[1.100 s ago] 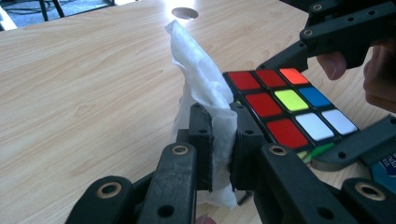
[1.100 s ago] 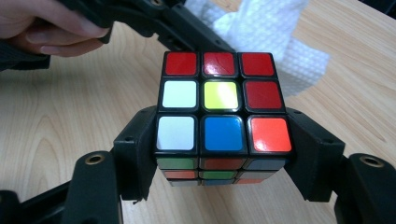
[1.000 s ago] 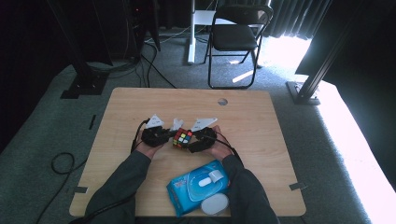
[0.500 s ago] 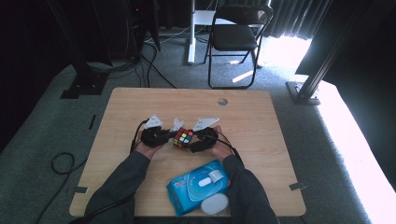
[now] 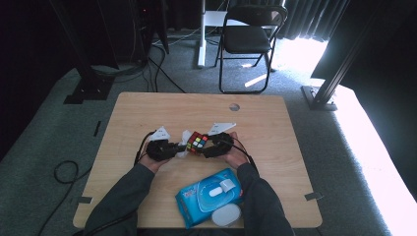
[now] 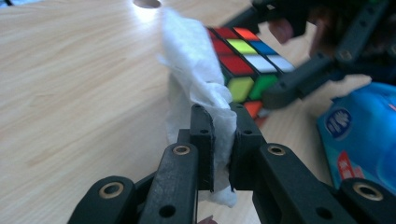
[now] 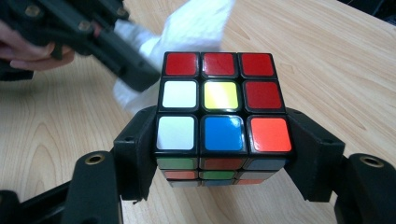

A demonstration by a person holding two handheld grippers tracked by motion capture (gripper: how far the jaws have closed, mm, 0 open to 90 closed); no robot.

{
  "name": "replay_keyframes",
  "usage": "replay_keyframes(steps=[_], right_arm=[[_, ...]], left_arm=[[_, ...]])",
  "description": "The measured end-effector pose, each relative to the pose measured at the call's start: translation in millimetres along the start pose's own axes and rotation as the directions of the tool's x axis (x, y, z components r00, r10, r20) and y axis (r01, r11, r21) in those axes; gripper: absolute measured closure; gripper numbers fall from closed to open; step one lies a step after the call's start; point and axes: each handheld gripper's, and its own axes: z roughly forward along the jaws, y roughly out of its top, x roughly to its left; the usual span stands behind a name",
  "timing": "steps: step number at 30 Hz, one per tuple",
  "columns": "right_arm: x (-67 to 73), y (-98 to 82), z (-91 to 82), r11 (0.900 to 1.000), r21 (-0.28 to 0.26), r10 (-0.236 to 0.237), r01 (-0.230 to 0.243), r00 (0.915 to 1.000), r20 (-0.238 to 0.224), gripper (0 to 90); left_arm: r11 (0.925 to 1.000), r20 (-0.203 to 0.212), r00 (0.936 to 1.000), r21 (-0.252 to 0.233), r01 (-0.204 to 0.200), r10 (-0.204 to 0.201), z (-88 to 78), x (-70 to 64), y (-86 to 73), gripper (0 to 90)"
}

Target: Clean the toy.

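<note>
Two grippers, mid-frame: left gripper (image 6: 219, 140) pinched a wipe (image 6: 196, 70); right gripper (image 7: 219, 144) clamped a cube (image 7: 223, 112). Risk, as judged: hard rubbing could twist the cube loose or tear the wipe.

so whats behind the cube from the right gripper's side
A white wipe sits just behind the puzzle cube, pinched in the left gripper, with bare wooden table beyond. The cube hides the wipe's lower part, so contact between them cannot be seen there.
</note>
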Motion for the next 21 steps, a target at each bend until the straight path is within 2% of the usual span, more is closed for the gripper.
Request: replay_keyframes(steps=[6, 13, 21], right_arm=[[0.3, 0.5, -0.3, 1.0, -0.002, -0.001, 0.001, 1.0, -0.004, 34.3], [1.9, -0.2, 0.1, 1.0, 0.005, -0.009, 0.009, 0.9999, -0.013, 34.3], [4.3, -0.6, 1.5, 1.0, 0.007, -0.016, 0.016, 0.9996, -0.024, 34.3]], left_arm=[[0.9999, 0.004, 1.0, -0.014, 0.006, -0.006, -1.1, -1.2, 0.1, 82.6], [0.9977, 0.025, 0.9996, -0.066, 0.012, -0.01, -8.5, -2.4, 9.4, 82.6], [0.9965, 0.027, 0.9996, -0.083, 0.009, -0.007, -8.8, -0.2, 18.1, 82.6]])
